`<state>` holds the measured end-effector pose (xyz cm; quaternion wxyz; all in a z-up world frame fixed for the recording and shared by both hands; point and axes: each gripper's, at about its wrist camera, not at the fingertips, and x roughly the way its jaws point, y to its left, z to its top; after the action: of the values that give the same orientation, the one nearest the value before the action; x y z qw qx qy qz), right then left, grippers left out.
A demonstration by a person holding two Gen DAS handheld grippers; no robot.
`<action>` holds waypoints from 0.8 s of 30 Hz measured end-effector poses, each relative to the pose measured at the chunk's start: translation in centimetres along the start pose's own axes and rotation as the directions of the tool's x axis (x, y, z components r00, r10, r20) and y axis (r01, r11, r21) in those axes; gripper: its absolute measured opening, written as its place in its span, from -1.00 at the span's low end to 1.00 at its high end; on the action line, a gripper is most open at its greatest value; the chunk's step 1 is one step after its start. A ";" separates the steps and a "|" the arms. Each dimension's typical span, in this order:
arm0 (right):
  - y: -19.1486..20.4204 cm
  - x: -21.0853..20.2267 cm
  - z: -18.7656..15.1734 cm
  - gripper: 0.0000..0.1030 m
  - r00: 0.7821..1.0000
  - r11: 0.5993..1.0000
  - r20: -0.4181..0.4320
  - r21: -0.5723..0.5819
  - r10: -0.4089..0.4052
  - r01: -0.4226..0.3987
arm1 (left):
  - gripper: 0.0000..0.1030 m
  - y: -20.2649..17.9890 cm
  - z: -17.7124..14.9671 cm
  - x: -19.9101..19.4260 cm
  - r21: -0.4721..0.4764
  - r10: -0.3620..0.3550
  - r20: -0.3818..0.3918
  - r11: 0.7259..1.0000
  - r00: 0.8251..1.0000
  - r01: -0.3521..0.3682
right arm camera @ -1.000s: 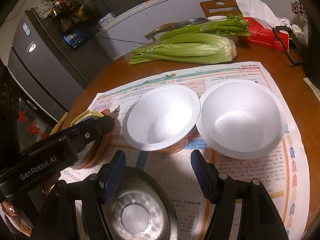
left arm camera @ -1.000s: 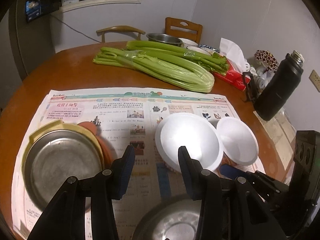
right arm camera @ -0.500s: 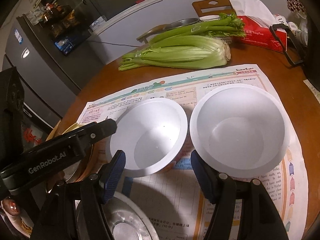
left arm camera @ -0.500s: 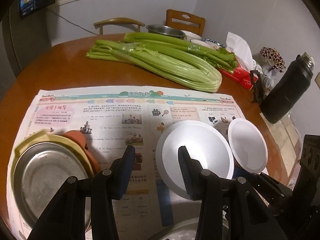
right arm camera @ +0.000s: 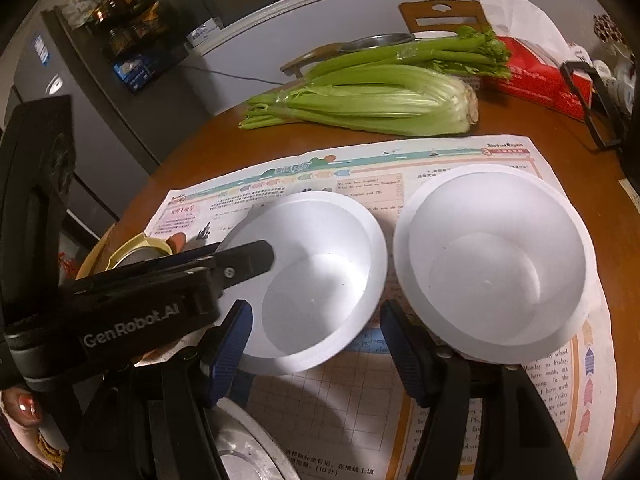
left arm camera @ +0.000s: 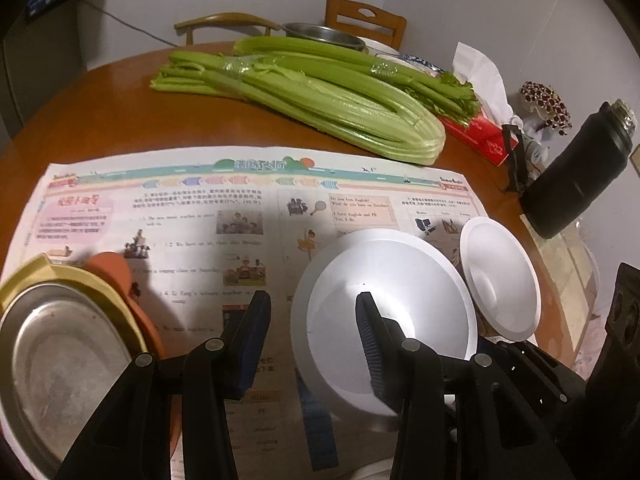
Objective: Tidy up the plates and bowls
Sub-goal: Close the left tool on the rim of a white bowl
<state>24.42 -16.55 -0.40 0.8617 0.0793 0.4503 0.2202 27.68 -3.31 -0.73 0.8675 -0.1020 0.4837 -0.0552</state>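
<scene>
Two white foam bowls stand side by side on a newspaper. The left bowl [left arm camera: 404, 304] [right arm camera: 320, 276] has my left gripper [left arm camera: 312, 320] [right arm camera: 244, 258] open at its rim, with the right finger over the bowl's inside and the left finger outside it. The right bowl [left arm camera: 500, 276] [right arm camera: 496, 264] stands apart. My right gripper [right arm camera: 316, 344] is open, just short of the gap between the bowls. A steel plate on a yellow plate [left arm camera: 56, 344] lies at the left. Another steel dish [right arm camera: 244, 452] lies under the right gripper.
The newspaper [left arm camera: 200, 224] covers the near half of a round wooden table [left arm camera: 100, 120]. Celery bunches [left arm camera: 320, 92] lie behind it. A red tissue box [left arm camera: 480, 140], a black flask [left arm camera: 576, 172] and a steel bowl [left arm camera: 324, 34] stand at the back right. Chairs stand beyond.
Both grippers have moved forward towards the white bowls. The left gripper's right finger now reaches over the left bowl's rim. The steel dish has slid out of the left view.
</scene>
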 end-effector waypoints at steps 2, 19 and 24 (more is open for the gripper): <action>0.4 0.1 0.0 0.29 1.000 1.000 0.004 -0.028 -0.007 0.007 | -0.25 -0.1 0.0 0.2 0.007 -0.003 -0.002 1.000 1.000 0.003; 1.3 -0.1 -0.2 0.26 1.000 0.997 0.000 -0.074 -0.005 0.005 | -0.32 -1.1 -0.8 -0.3 0.056 0.019 0.021 0.998 1.000 -0.020; 1.8 -0.7 -0.3 0.26 1.000 0.995 0.015 -0.096 -0.007 0.009 | -0.32 -1.1 -1.0 -1.3 0.054 0.016 0.041 0.998 0.999 -0.018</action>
<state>23.25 -15.24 0.54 0.8686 0.0377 0.4333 0.2376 26.16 -4.27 0.15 0.8799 -0.0753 0.4654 -0.0589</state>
